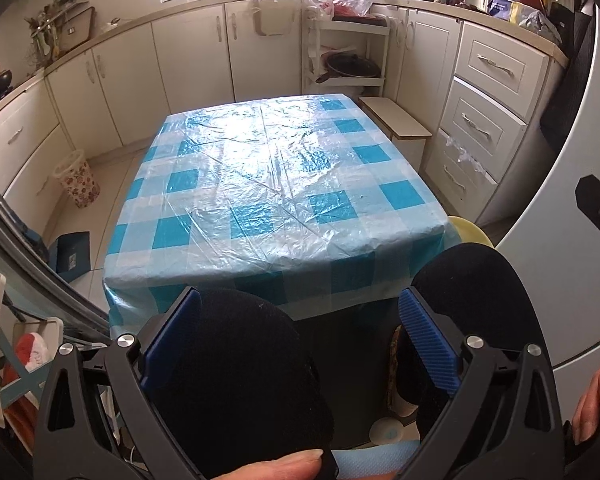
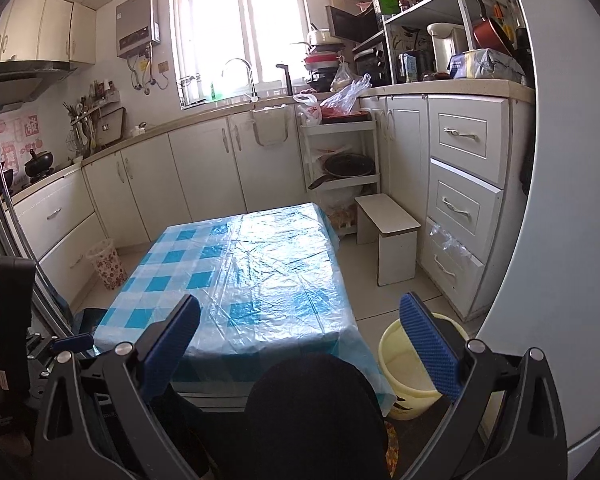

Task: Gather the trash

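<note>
Trash isn't showing anywhere you can reach: the table [image 1: 284, 184], with its blue checked cloth under clear plastic, is lying bare ahead of both grippers, so you're not lining up on any one piece and no long axis can be judged.

Nearest, your left gripper [image 1: 300, 332] is hanging over your dark-clothed knees [image 1: 236, 360], fingers spread wide, nothing between them, tilted down toward the table's near edge. Your right gripper [image 2: 300, 334] is also spread and empty, pointing flatter across the same near edge.

Just right of the near right table corner, a yellow bucket [image 2: 404, 364] is sitting on the floor, partly behind the right gripper's right finger; your right hand is the nearer one to it.

Farther off, left of the table against the cabinets, a flower-print wastebasket [image 1: 78, 178] is standing; your left hand is on that side.

Farthest, loose plastic bags [image 2: 340, 100] are lying on the shelf cart by the counter, well apart from both grippers. Whether those count as trash can't be told.
</note>
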A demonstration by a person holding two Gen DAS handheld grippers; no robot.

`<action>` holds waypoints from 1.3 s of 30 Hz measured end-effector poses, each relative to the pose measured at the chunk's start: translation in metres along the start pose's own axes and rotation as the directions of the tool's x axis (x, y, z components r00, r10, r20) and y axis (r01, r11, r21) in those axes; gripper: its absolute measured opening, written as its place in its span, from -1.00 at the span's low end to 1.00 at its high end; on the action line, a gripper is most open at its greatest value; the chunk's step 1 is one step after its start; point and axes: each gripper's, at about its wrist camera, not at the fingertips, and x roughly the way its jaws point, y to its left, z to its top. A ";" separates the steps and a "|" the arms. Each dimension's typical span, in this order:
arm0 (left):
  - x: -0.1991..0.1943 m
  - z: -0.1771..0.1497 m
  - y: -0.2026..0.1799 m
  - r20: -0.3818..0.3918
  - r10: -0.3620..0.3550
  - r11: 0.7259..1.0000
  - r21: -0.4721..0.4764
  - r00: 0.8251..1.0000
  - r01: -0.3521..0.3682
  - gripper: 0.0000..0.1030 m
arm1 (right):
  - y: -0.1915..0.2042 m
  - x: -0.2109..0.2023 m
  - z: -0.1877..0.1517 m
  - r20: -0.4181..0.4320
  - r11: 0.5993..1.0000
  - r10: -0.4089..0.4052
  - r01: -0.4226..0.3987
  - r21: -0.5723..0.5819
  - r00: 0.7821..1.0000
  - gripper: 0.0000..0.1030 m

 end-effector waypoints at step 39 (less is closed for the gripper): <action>-0.015 -0.013 -0.026 0.016 0.024 0.997 0.072 1.000 -0.025 0.85 | -0.010 -0.004 -0.016 -0.002 0.999 0.032 -0.032 0.040 0.999 0.86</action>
